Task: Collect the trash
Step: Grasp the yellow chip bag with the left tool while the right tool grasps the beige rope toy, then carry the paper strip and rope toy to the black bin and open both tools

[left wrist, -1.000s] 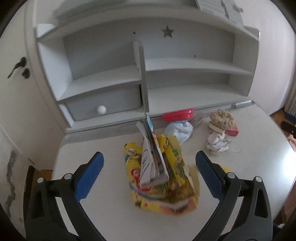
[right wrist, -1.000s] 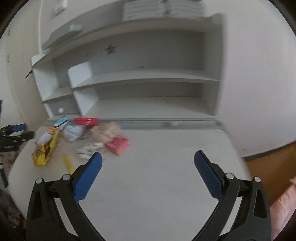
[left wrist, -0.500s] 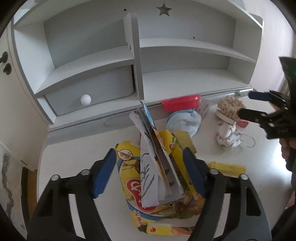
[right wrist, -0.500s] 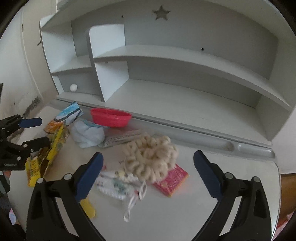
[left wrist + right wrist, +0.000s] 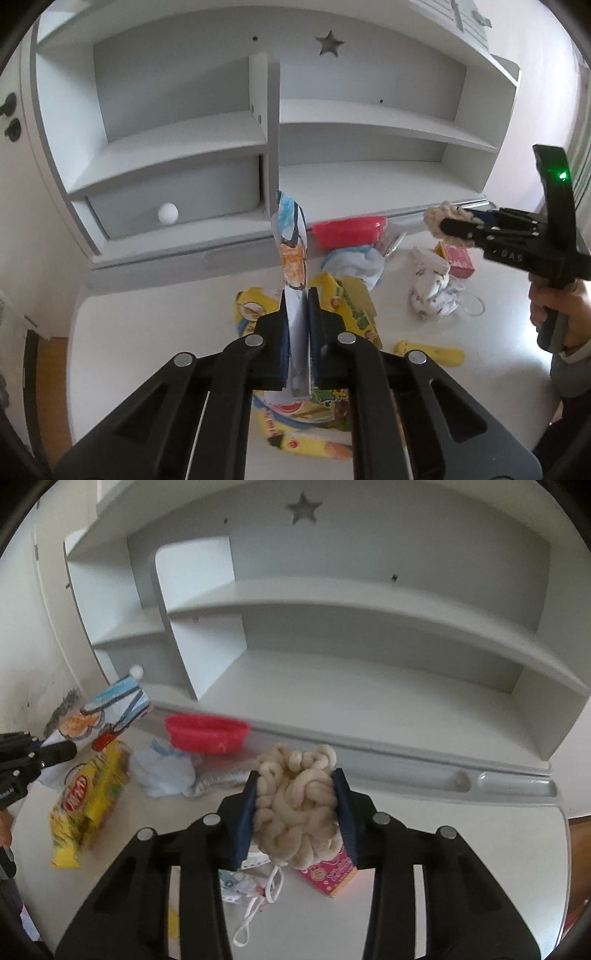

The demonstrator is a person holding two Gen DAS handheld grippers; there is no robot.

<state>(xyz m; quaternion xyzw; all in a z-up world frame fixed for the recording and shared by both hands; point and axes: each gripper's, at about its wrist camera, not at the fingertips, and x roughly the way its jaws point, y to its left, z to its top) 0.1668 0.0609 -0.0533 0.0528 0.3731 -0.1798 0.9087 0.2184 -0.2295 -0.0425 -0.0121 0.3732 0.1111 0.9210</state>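
Gripping: left tongs (image 5: pixel 297 325) clamp drawing paper (image 5: pixel 291 236) | right tongs (image 5: pixel 295 805) clamp cream yarn (image 5: pixel 295 797) | white desk (image 5: pixel 461 849), grey shelves (image 5: pixel 369 602)

Snack bag (image 5: pixel 332 314): on the desk (image 5: pixel 147 332), near its left edge.
Bowl (image 5: pixel 207 733): at the back edge, against the shelf unit (image 5: pixel 332 627).
Cloth (image 5: pixel 162 771): between bag and bowl.
Small box (image 5: pixel 332 875): right of the face mask (image 5: pixel 251 882).
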